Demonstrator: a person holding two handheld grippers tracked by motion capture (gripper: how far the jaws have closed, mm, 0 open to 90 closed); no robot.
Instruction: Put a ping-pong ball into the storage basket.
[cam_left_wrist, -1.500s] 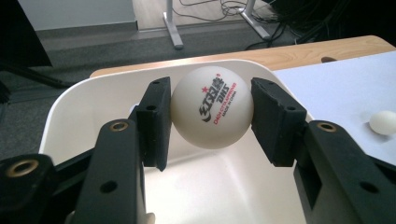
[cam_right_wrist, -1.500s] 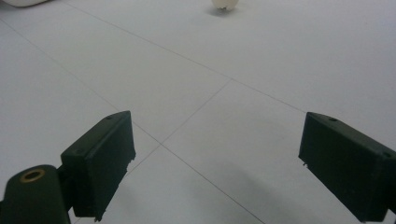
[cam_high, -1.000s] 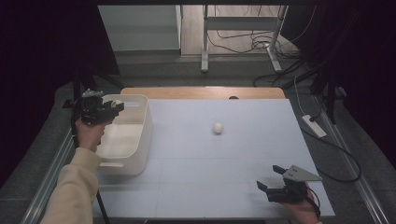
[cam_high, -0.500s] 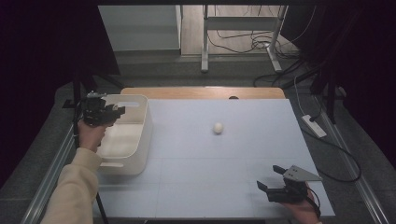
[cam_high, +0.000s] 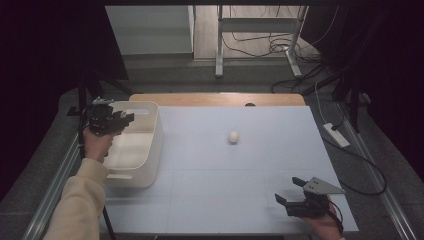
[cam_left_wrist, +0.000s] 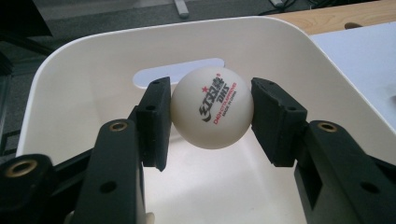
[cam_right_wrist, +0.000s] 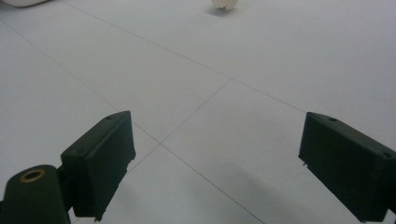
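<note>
Ball (cam_left_wrist: 212, 108) clamped in left hand-held gripper (cam_left_wrist: 211, 112) over white bin (cam_left_wrist: 84, 84). Right hand-held gripper (cam_right_wrist: 217, 154) wide apart above bench (cam_high: 210, 165). Maybe another ball (cam_high: 233, 136) farther off.

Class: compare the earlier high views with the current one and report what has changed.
Nothing visibly changed: the left gripper still holds the white table-tennis ball over the white plastic bin, the right gripper stays open, and the second white ball lies on the table.
</note>
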